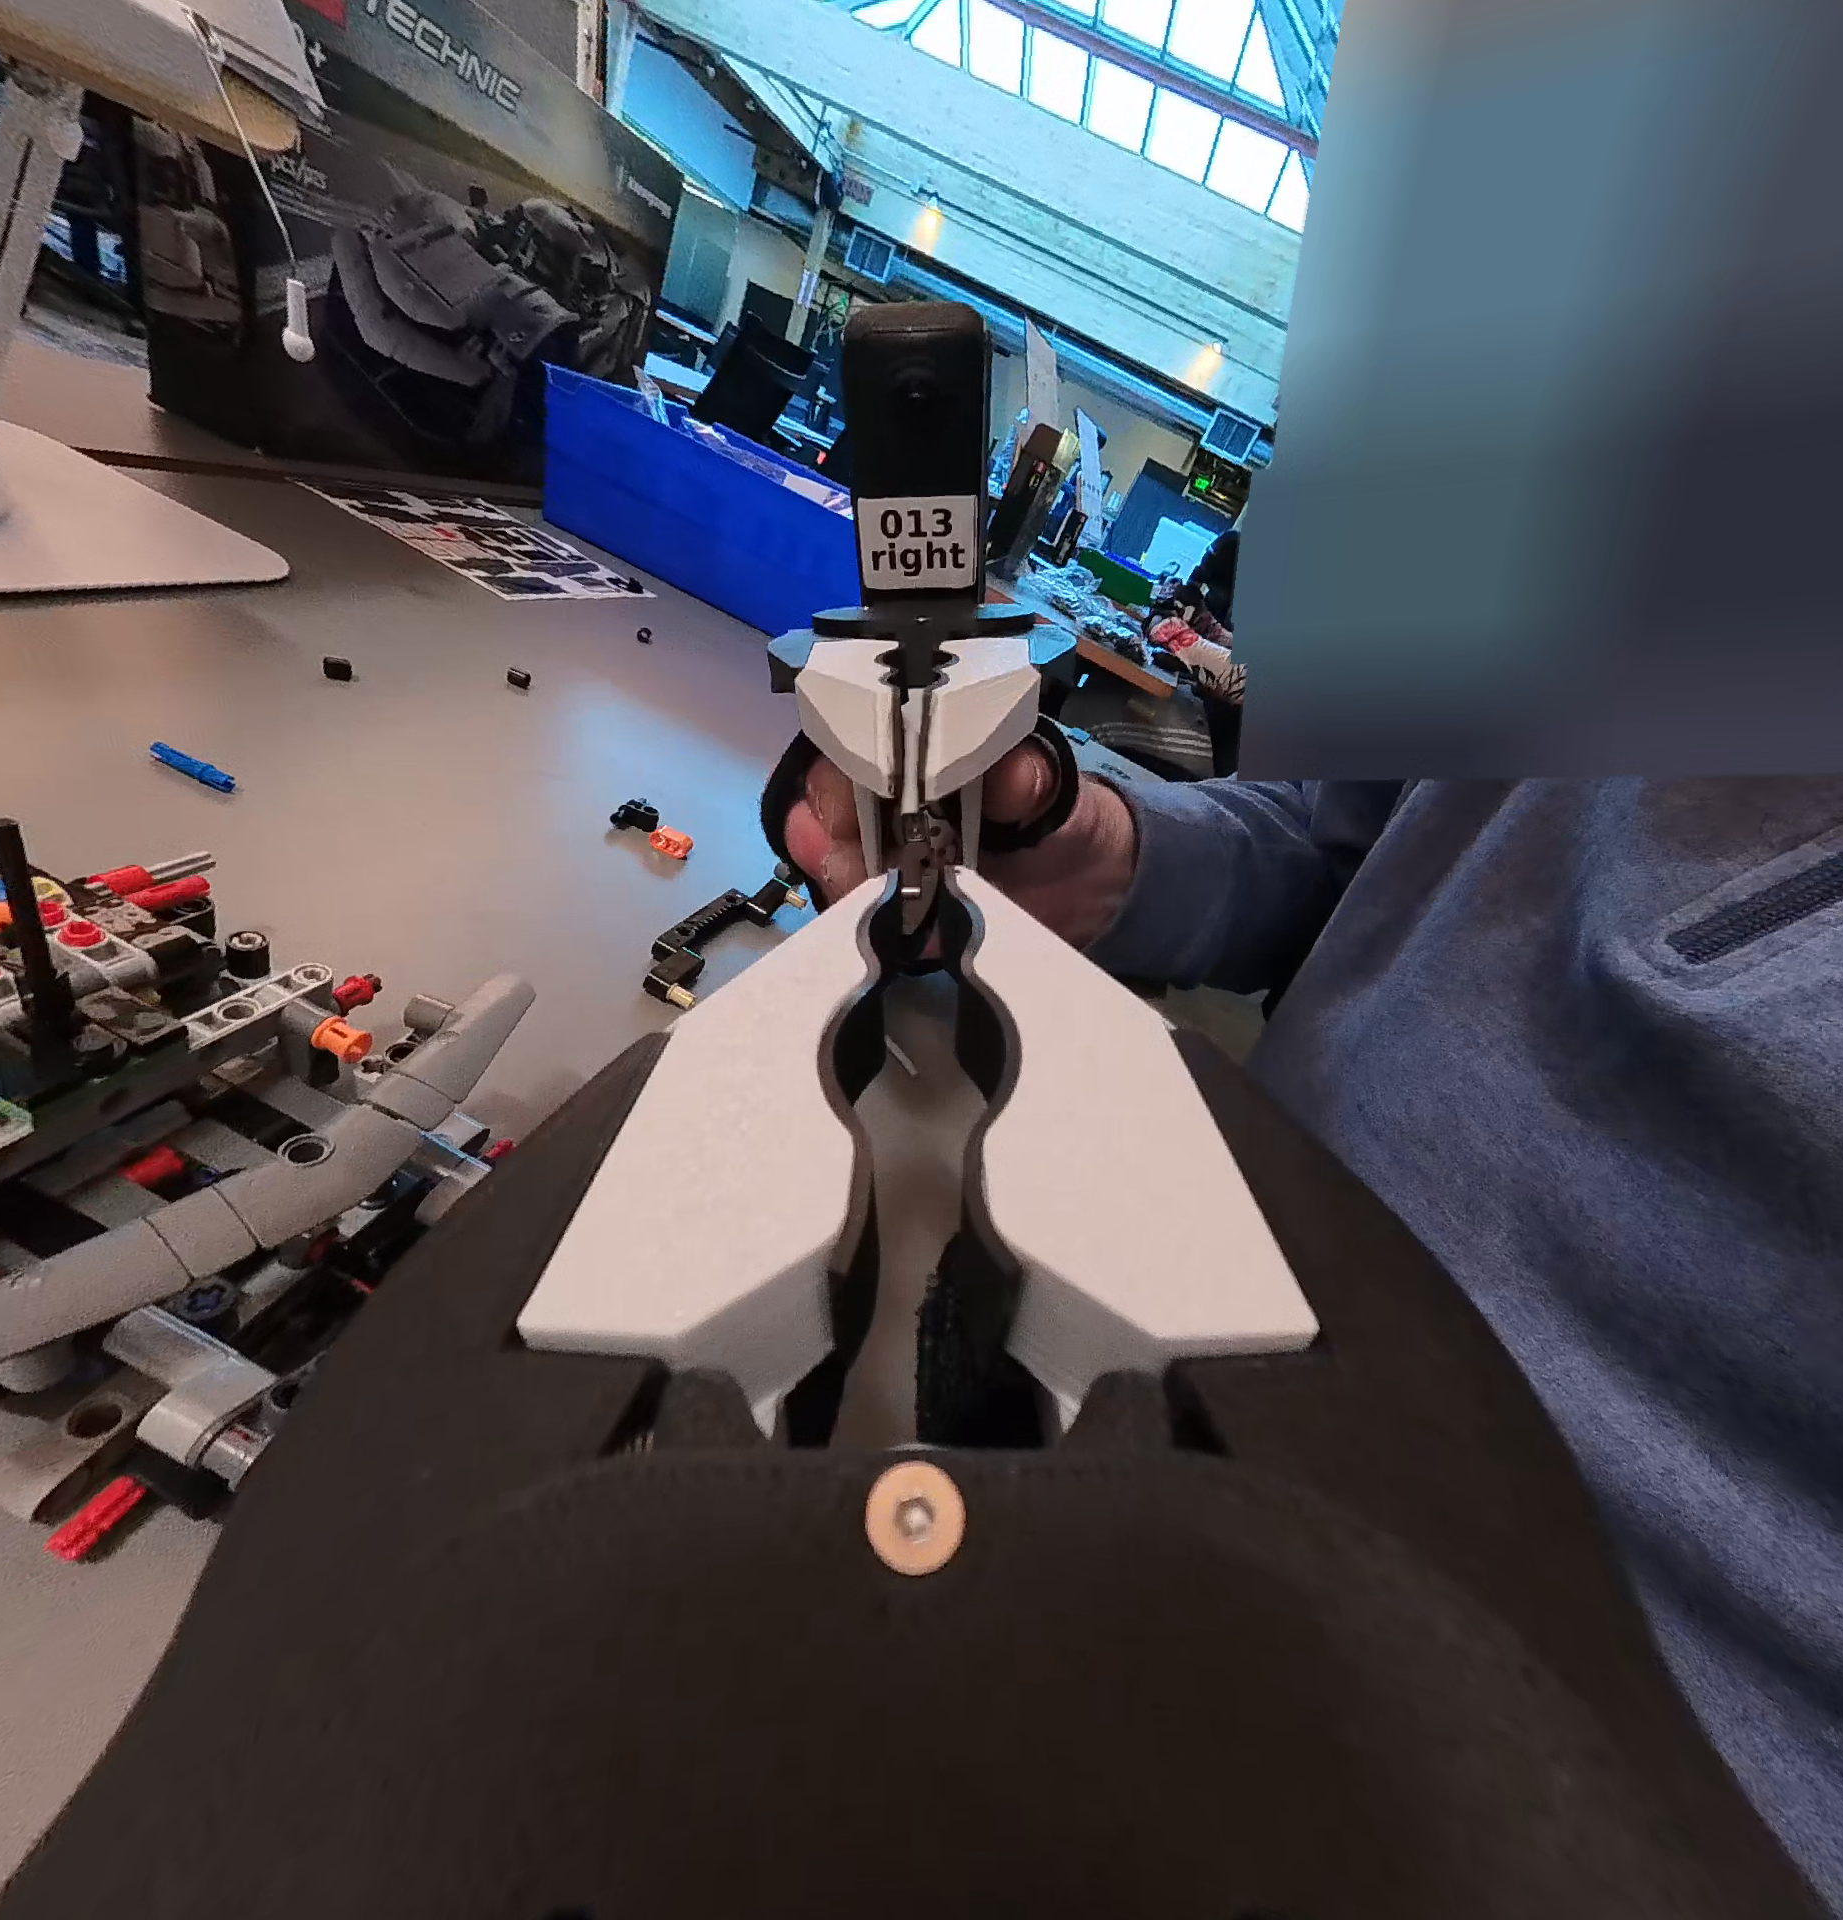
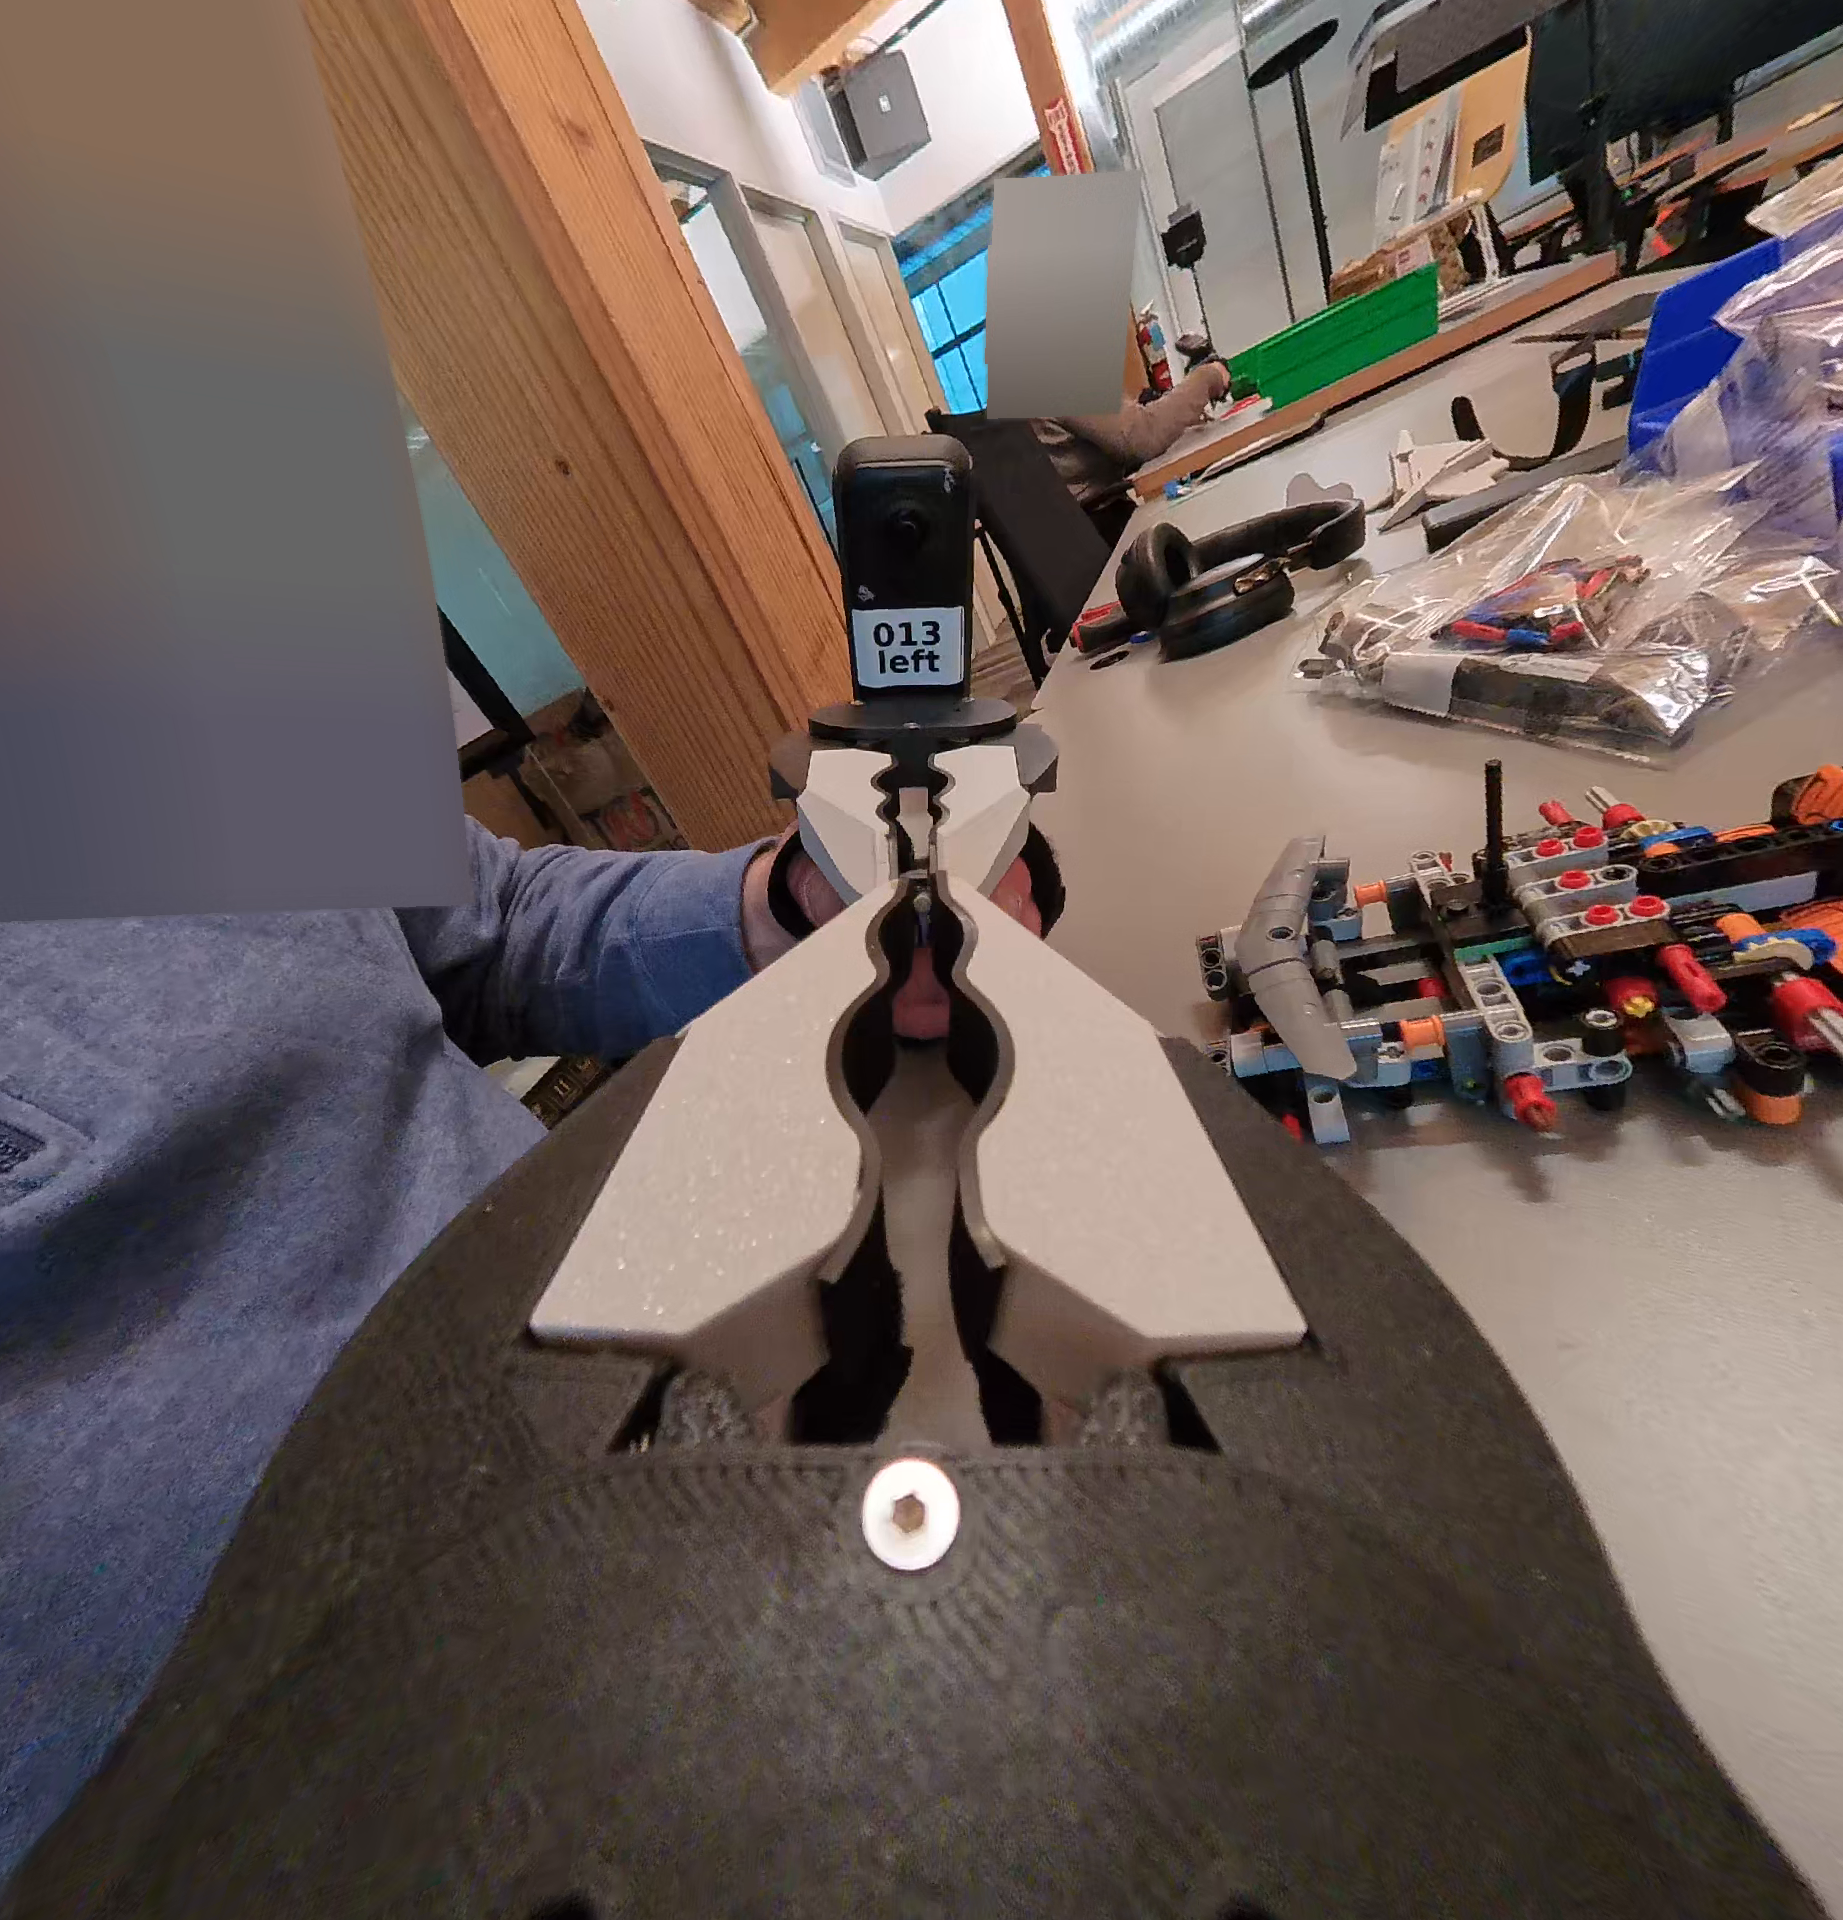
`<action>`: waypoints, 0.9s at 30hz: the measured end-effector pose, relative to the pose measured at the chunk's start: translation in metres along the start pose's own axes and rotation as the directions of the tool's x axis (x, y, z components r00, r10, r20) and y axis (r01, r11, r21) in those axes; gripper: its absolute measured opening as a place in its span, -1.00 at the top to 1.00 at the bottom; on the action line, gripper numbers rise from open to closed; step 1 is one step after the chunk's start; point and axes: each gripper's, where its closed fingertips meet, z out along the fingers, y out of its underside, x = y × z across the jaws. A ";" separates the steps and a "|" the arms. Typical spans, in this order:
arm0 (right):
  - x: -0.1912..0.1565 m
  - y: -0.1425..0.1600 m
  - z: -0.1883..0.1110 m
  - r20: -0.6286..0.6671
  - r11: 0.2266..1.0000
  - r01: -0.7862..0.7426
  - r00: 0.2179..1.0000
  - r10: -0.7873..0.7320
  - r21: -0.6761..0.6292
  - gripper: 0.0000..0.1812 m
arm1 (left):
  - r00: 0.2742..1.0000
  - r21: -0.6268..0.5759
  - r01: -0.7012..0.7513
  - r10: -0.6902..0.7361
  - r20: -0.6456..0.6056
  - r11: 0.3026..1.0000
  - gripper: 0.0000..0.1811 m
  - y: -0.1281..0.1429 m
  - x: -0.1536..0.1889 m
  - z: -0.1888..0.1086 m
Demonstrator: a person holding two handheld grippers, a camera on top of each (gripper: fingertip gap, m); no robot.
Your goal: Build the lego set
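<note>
I see my 2 grippers tip to tip above the worktop (image 2: 1312, 790), beside the half-built lego model (image 2: 1582, 966). The left gripper (image 1: 915, 883) and right gripper (image 2: 922, 891) are nearly closed on 1 small grey part (image 1: 922, 847); which gripper truly grips it I cannot tell.

Left claw (image 1: 912, 894) with pale grey wedge-shaped fingers (image 1: 709, 1174), wavy black-lined inner edges, black textured housing, silver hex screw (image 1: 914, 1518); right claw (image 2: 922, 899) identical, black labelled camera (image 1: 917, 457) on top, blue fleece sleeve (image 2: 584, 935), zipped pocket.
</note>
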 end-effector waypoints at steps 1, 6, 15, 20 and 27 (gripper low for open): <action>0.000 0.000 0.000 0.001 1.000 -0.002 1.000 0.002 0.000 1.00 | 1.000 0.002 0.000 0.000 0.007 1.000 0.97 0.000 -0.001 0.000; 0.002 0.001 -0.001 -0.001 1.000 0.002 1.000 -0.002 -0.003 1.00 | 1.000 -0.007 -0.006 0.006 0.023 1.000 0.97 0.001 -0.003 0.002; 0.003 0.003 -0.003 -0.009 1.000 0.001 1.000 -0.001 0.005 1.00 | 0.999 0.015 -0.022 0.022 0.039 1.000 0.96 -0.002 -0.004 0.003; 0.003 -0.002 -0.005 -0.010 0.999 -0.007 1.000 0.007 0.041 1.00 | 0.998 0.048 -0.040 0.037 0.056 0.998 0.96 -0.006 -0.004 0.005; 0.001 -0.013 -0.008 0.017 0.991 -0.054 0.998 0.052 0.125 1.00 | 0.999 0.151 0.005 -0.012 0.046 0.989 0.96 -0.017 -0.002 0.010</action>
